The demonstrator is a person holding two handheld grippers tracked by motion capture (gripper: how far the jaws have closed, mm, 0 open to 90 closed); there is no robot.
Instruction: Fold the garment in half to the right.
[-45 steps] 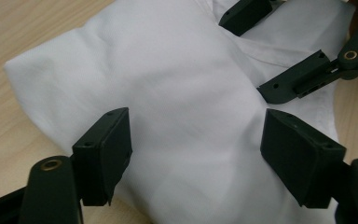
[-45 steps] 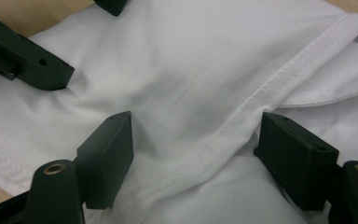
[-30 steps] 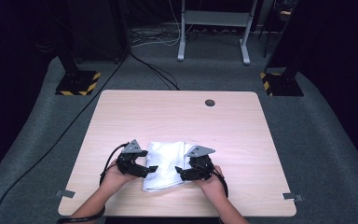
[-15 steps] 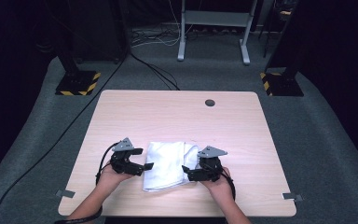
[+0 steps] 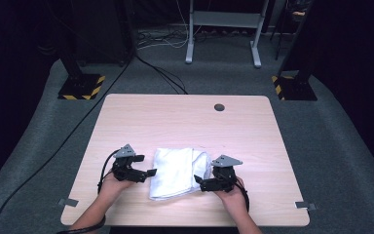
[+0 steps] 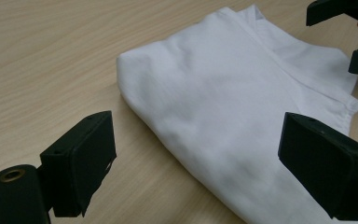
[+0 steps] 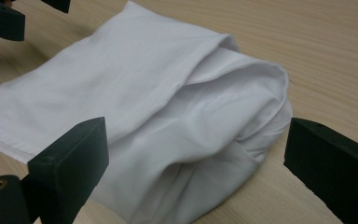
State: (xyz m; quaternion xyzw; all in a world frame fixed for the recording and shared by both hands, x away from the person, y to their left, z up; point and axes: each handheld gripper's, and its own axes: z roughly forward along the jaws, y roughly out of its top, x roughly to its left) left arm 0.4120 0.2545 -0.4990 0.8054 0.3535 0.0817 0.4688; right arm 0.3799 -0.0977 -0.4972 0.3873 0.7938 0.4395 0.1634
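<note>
A folded white cloth lies on the wooden table near its front edge. My left gripper sits just left of the cloth, open, jaws pointing right at it. My right gripper sits at the cloth's right front corner, open, jaws pointing left. In the left gripper view the cloth lies flat between and beyond my wide-apart jaws, nothing held. From the right gripper's camera the cloth shows its bunched folded edge, with the jaws spread either side of it.
A small round cable hole is in the table's far edge. Black stands with yellow-striped bases and a grey frame stand on the floor beyond the table. Bare wood lies behind the cloth.
Both grippers have drawn back from over the cloth, the left one leftward and the right one rightward and nearer the front edge. The cloth lies released on the table.
</note>
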